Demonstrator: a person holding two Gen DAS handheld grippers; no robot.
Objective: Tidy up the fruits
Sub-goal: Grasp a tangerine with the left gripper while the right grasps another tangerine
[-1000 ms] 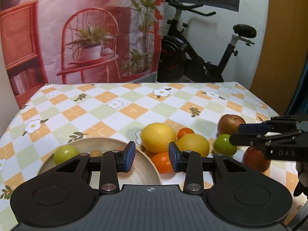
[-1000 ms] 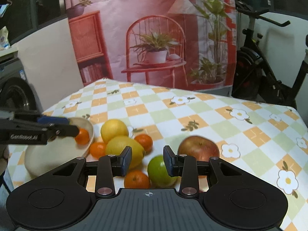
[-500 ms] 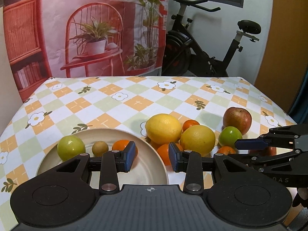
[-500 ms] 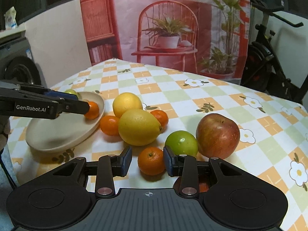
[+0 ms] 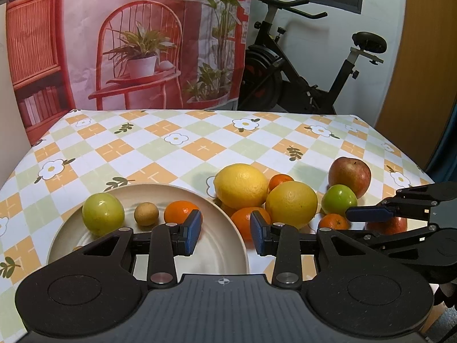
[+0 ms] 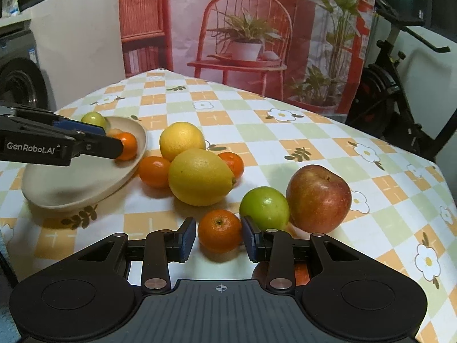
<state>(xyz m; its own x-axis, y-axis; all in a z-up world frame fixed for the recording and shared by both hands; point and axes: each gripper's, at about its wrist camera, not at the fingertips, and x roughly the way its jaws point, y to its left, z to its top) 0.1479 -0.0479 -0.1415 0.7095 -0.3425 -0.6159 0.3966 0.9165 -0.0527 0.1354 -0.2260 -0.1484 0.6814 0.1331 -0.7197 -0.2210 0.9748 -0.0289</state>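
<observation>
A beige plate [image 5: 217, 257] holds a green fruit [image 5: 102, 213], a small brown fruit [image 5: 146, 213] and an orange [image 5: 178, 211]. My left gripper [image 5: 225, 233] hovers open over the plate's right rim with nothing between its fingers. To the right lie two yellow citrus fruits [image 5: 241, 184], several oranges, a green apple [image 6: 264, 208] and a red apple [image 6: 318, 198]. My right gripper [image 6: 219, 238] stands open low over the cloth. A small mandarin [image 6: 220, 230] sits between its fingertips, and the pads do not press on it. A reddish fruit [image 6: 300, 275] lies partly hidden under that gripper.
The checked, flowered tablecloth [image 5: 200, 143] covers the table, with bare cloth behind the fruit. A printed backdrop [image 5: 128, 43] hangs at the far edge, with an exercise bike [image 5: 300, 65] beside it. A washing machine [image 6: 17, 80] stands off the table's left side.
My right gripper has come down and forward, so the small mandarin now sits between its fingertips. My left gripper has stayed over the plate, still empty.
</observation>
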